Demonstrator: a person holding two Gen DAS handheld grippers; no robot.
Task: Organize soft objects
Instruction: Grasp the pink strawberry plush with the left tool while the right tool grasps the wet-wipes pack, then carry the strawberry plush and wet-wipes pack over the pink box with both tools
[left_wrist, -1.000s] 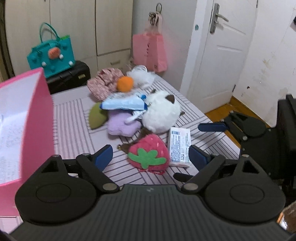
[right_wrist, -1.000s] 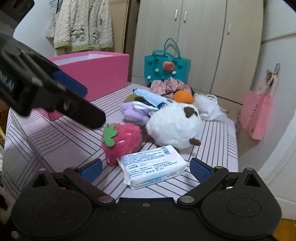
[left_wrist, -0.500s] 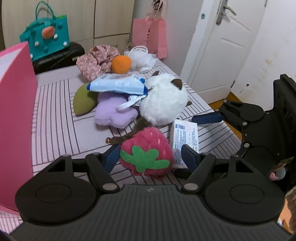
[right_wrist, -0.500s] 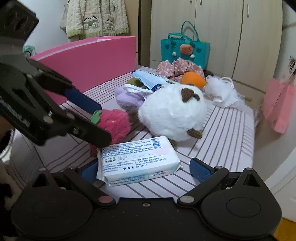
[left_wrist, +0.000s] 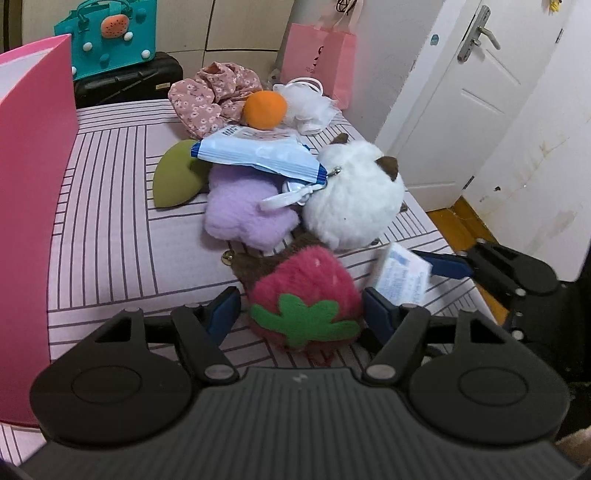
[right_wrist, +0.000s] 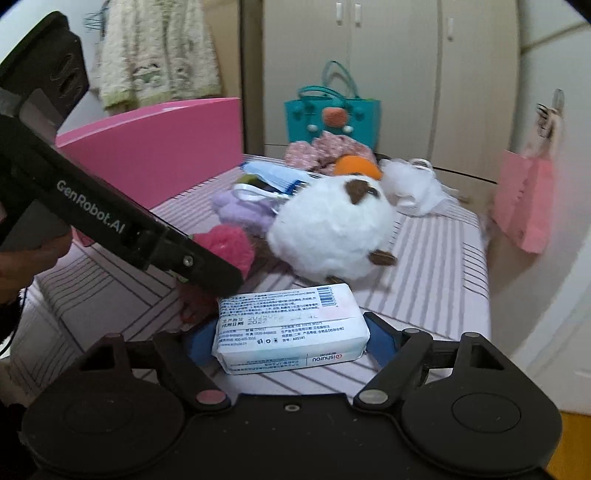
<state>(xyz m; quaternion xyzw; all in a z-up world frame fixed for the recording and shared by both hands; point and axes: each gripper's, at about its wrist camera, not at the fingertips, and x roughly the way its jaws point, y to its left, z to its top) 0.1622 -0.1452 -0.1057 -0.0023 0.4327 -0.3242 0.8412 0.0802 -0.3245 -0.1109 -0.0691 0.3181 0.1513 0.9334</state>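
Note:
A red plush strawberry (left_wrist: 306, 299) lies on the striped bed between the open fingers of my left gripper (left_wrist: 301, 314); its right pad touches the plush, the left pad stands a little apart. It also shows in the right wrist view (right_wrist: 229, 247). A white tissue pack (right_wrist: 291, 328) sits between the fingers of my right gripper (right_wrist: 291, 341), both pads touching its sides; it also shows in the left wrist view (left_wrist: 400, 275). A white round plush (left_wrist: 354, 203), a purple plush (left_wrist: 247, 210), a blue-white pack (left_wrist: 258, 153), a green plush (left_wrist: 177, 177) and an orange ball (left_wrist: 264, 109) lie behind.
A pink box (left_wrist: 33, 177) stands at the left of the bed. Floral cloth (left_wrist: 210, 96) and a white mesh puff (left_wrist: 306, 103) lie at the far end. A teal bag (left_wrist: 110, 37), a pink paper bag (left_wrist: 321, 55) and a door (left_wrist: 458, 110) are beyond.
Both grippers moved forward and down. The strawberry now sits between the left fingers, which narrowed. The right fingers closed in onto the tissue pack.

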